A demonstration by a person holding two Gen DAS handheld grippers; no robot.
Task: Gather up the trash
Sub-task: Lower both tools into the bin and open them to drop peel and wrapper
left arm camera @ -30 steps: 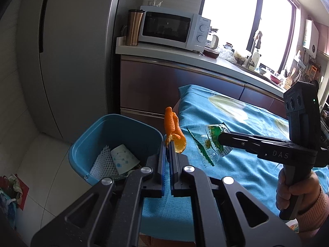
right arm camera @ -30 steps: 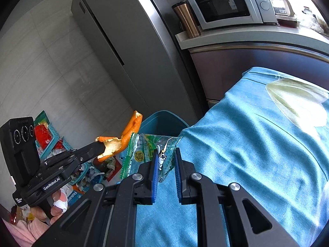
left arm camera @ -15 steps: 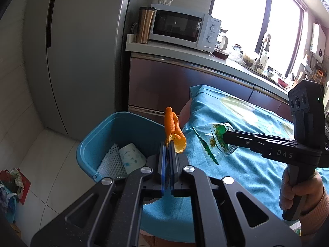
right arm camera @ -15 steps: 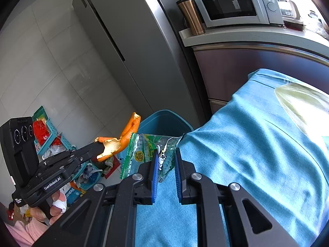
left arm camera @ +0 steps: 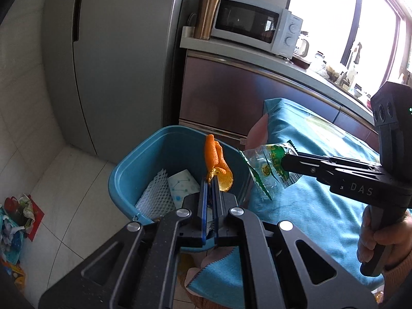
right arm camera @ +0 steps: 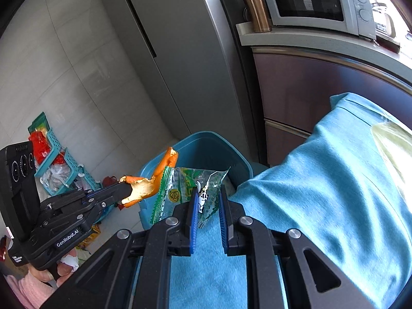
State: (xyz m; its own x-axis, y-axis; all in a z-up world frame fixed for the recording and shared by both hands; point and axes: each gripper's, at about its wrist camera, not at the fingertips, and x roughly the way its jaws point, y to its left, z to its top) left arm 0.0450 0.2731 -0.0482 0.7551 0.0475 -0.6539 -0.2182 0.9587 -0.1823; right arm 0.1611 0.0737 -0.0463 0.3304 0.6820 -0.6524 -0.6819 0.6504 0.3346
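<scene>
My left gripper (left arm camera: 211, 180) is shut on a curled orange peel (left arm camera: 215, 158), which stands up from the pads over the open teal bin (left arm camera: 121, 177). In the bin lie a white foam net (left arm camera: 154, 195) and a white paper piece (left arm camera: 183, 185). My right gripper (right arm camera: 208, 193) is shut on a clear green snack wrapper (right arm camera: 185, 188), which hangs by the bin's (right arm camera: 206, 139) near rim at the table corner. The left wrist view shows the right gripper (left arm camera: 283, 164) with the wrapper (left arm camera: 265, 170) just right of the peel. The left gripper (right arm camera: 126, 189) and the peel (right arm camera: 146, 186) also appear in the right wrist view.
A table under a blue cloth (left arm camera: 309, 206) fills the right side. Behind the bin stand a grey fridge (left arm camera: 116, 64) and a counter with a microwave (left arm camera: 252, 25) and a copper tumbler (left arm camera: 207, 16). Baskets and litter (right arm camera: 51, 159) sit on the tiled floor at left.
Both grippers have moved toward the bin with their loads. The peel is now over the bin's opening and the wrapper has come off the tablecloth to the bin's rim.
</scene>
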